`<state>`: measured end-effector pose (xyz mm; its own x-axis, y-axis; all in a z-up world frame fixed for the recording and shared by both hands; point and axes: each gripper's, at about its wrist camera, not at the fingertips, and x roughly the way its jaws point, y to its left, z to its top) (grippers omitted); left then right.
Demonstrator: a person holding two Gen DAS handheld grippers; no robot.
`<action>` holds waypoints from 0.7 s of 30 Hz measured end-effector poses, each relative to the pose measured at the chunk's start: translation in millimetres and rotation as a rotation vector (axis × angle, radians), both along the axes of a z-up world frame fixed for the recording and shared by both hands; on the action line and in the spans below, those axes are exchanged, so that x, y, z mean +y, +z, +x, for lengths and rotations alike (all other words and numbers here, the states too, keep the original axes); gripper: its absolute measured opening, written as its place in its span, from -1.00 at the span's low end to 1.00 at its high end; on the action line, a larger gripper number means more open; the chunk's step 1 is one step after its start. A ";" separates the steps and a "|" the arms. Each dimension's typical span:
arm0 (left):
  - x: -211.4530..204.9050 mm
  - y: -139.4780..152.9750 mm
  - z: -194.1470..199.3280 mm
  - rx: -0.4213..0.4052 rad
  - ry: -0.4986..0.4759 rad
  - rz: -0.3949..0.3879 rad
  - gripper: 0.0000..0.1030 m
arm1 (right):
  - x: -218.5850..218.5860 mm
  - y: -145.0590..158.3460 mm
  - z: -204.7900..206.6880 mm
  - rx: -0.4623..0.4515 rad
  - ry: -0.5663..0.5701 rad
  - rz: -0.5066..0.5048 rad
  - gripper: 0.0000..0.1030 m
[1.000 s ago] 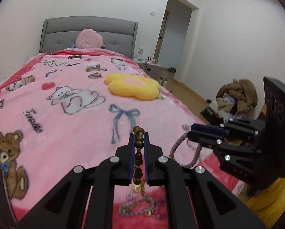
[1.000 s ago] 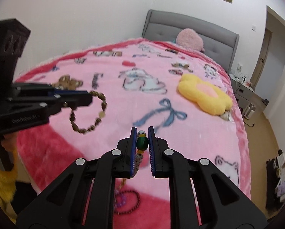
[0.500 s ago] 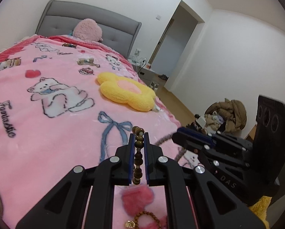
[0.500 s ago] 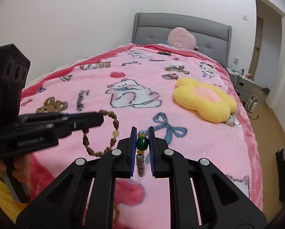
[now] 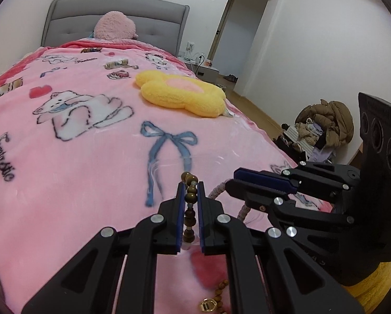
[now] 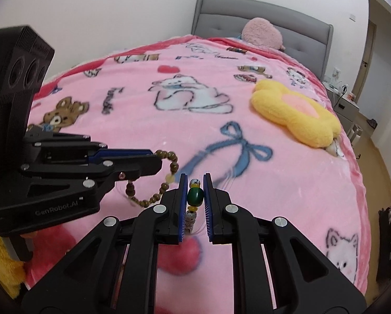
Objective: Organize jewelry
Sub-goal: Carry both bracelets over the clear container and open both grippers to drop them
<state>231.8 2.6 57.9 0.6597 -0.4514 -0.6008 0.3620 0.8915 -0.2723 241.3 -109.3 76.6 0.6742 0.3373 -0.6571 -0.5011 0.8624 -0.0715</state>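
Observation:
My left gripper (image 5: 189,187) is shut on a brown wooden bead bracelet (image 5: 191,204), held above the pink blanket; from the right wrist view the bracelet (image 6: 166,178) hangs as a loop from the left gripper (image 6: 153,161). My right gripper (image 6: 195,180) is shut on a bracelet with a green bead (image 6: 195,196); in the left wrist view the right gripper (image 5: 234,180) holds a pale beaded strand (image 5: 243,210) that hangs below it. Another brown bracelet with a gold charm (image 5: 216,295) lies on the blanket beneath the left gripper.
The pink cartoon blanket (image 5: 77,144) covers the bed. A yellow flower cushion (image 5: 179,95) lies mid-bed and a pink plush pillow (image 5: 115,24) at the grey headboard. A pile of clothes (image 5: 323,128) sits on the floor to the right.
Both grippers have shifted above the blanket while keeping hold of their bracelets. The two grippers stay side by side; the views have tilted slightly.

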 end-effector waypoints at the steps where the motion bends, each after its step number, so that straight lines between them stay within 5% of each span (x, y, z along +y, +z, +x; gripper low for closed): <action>1: 0.8 -1.3 0.5 0.004 0.001 -0.003 -0.83 | -0.6 -2.2 -0.4 0.007 0.000 0.002 -0.77; 10: 4.6 -4.6 3.6 0.027 0.007 -0.012 -0.82 | -0.5 -12.2 0.7 0.049 0.015 0.014 -0.77; 21: 12.4 5.8 -4.4 0.007 0.011 -0.062 -0.37 | -6.6 1.0 -10.8 0.041 0.017 0.043 -0.62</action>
<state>227.4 15.1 63.7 0.6608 -0.4805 -0.5765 0.3505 0.8768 -0.3291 230.5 -115.9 77.6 0.6411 0.3764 -0.6688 -0.5171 0.8558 -0.0140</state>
